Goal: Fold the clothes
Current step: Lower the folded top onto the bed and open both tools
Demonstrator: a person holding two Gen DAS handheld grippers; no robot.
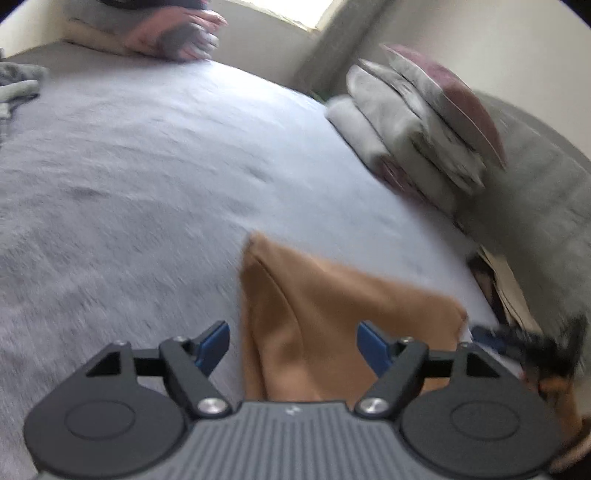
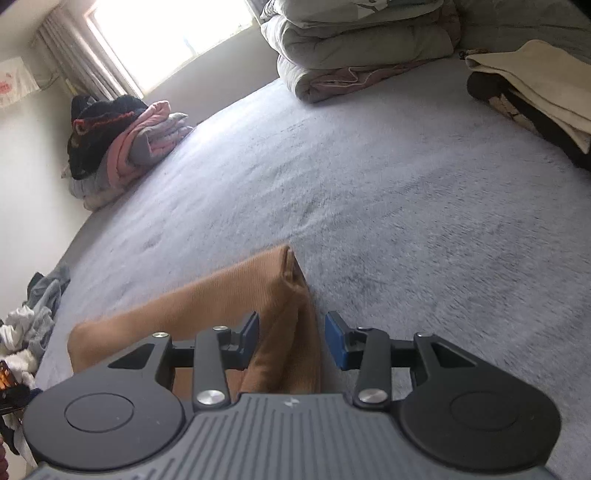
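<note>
A folded tan ribbed-knit garment (image 2: 229, 295) lies on the near part of a wide bed covered in pale grey plush fabric (image 2: 388, 192), close to the bed's near edge. Beyond it the bed surface runs bare and open towards the far side.

The left gripper (image 1: 293, 343) hovers over the garment with its blue-padded jaws spread wide; the tan cloth shows between them, but neither pad presses on it. The right gripper (image 2: 291, 338) has its jaws partly open around a raised fold of the same garment; the left pad is at the cloth's edge, the right pad stands apart from it, so nothing is gripped.

Along the far edge, a stack of folded grey and pink quilts (image 2: 354, 48) sits near the window (image 2: 173, 33). At the bed's far left corner lies a heap of pink, grey and black clothes (image 2: 122, 136). A beige and dark brown folded pile (image 2: 535, 92) lies at the right edge, cut off by the frame.

The left wrist view is motion-blurred, so the garment's weave and the pile edges are hard to make out there. Only the right wrist view shows the loose grey and white laundry (image 2: 33, 314) at the left edge clearly, and the curtain (image 2: 81, 62) beside the window.
</note>
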